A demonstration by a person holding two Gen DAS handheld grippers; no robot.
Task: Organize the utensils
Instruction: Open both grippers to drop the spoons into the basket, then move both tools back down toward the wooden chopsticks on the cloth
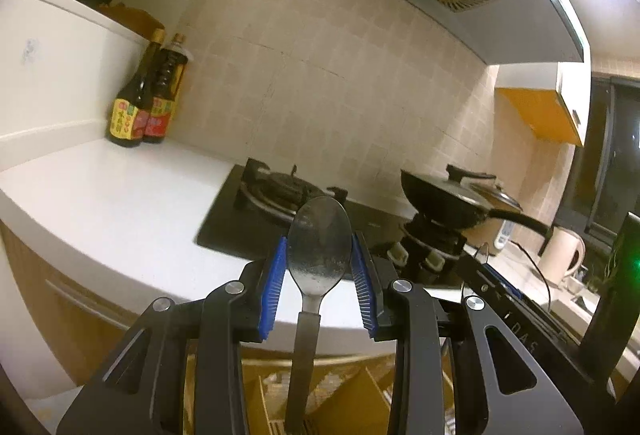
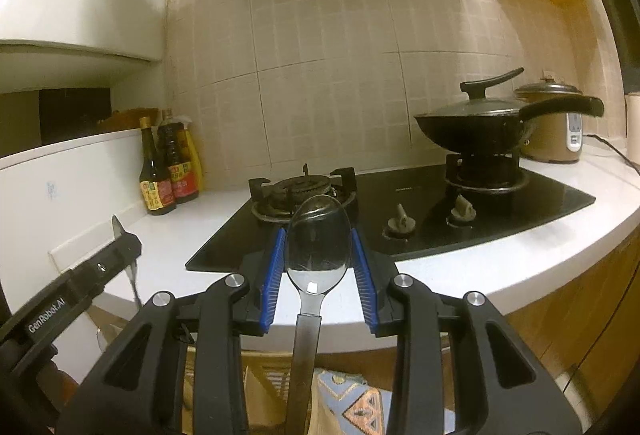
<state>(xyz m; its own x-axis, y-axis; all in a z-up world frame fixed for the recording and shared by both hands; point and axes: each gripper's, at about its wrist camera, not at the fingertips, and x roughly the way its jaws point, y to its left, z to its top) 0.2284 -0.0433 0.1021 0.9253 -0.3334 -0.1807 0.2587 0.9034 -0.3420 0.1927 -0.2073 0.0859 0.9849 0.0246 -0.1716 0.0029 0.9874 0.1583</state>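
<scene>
Left side first: the left gripper [image 1: 319, 237] is clenched on the left spoon [image 1: 318, 259]. The blue pads [image 1: 276, 275] pinch the edges of the bowl, which points up, and the handle hangs straight down past the camera. It's held in the air in front of the white desk [image 1: 120, 195], with the sauce bottles [image 1: 140, 103] way off in the back corner. Below the handle I can just make out a wooden divided tray [image 1: 360, 387], which I'd guess is where the spoon is headed.

The right gripper [image 2: 319, 231] has the same setup. It's closed on the right spoon [image 2: 318, 255] by the bowl edges, handle down, in front of the hob [image 2: 400, 195] and well clear of the lidded wok [image 2: 472, 127].

My take on doing this well:
- A round, slick bowl is a sketchy thing to pinch, so keep the squeeze steady and don't swing the grippers around.
- Lower handle-first into a slot, one spoon at a time, so the grippers don't bump each other.
- Aim both at the same compartment so the spoons end up together.
- Only let go once the handle tip is resting on something, otherwise the spoon will probably tip or clatter.

I can't tell from here which slot is free.
</scene>
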